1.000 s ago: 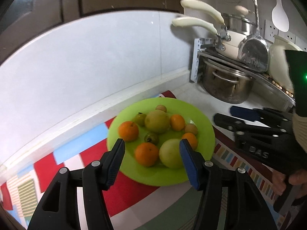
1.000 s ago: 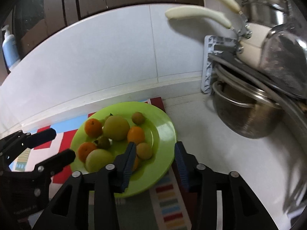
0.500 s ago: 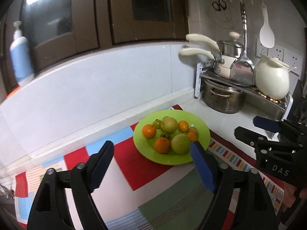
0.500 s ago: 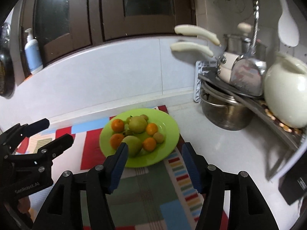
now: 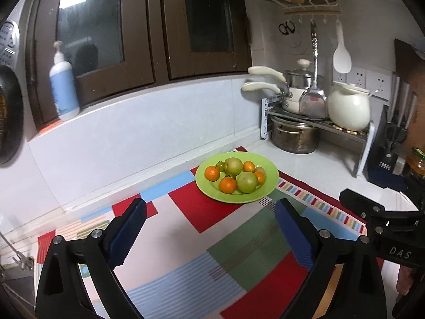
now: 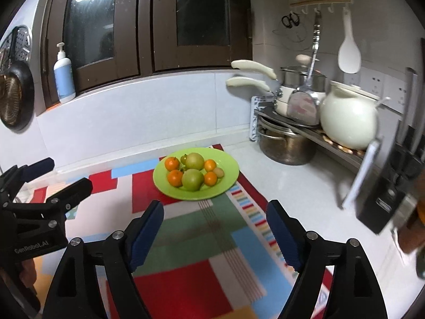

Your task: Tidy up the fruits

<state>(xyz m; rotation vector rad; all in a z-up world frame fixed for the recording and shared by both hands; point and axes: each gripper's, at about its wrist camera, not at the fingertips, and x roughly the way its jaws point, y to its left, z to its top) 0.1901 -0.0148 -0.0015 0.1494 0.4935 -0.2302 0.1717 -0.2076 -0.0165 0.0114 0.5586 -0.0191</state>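
A green plate [image 5: 268, 186] sits at the back of a colourful mat and holds several fruits: oranges [image 5: 228, 185], two large green fruits [image 5: 247, 182] and small brownish ones. It also shows in the right wrist view [image 6: 228, 175]. My left gripper [image 5: 209, 228] is open and empty, well in front of the plate above the mat. My right gripper [image 6: 213, 227] is open and empty, also back from the plate. The right gripper appears at the right edge of the left wrist view [image 5: 382, 220]; the left gripper appears at the left of the right wrist view [image 6: 45, 183].
The patterned mat [image 5: 239, 252] covers a white counter [image 6: 305, 186]. At the right stand a metal rack with pans, a steel pot [image 5: 294, 137] and a white kettle [image 5: 348, 109]. A knife block [image 6: 393, 186] is far right. A soap bottle [image 5: 63, 90] stands on the sill.
Both grippers have pulled back and up from close over the plate, so the plate now looks small and far. Both stay open and empty.
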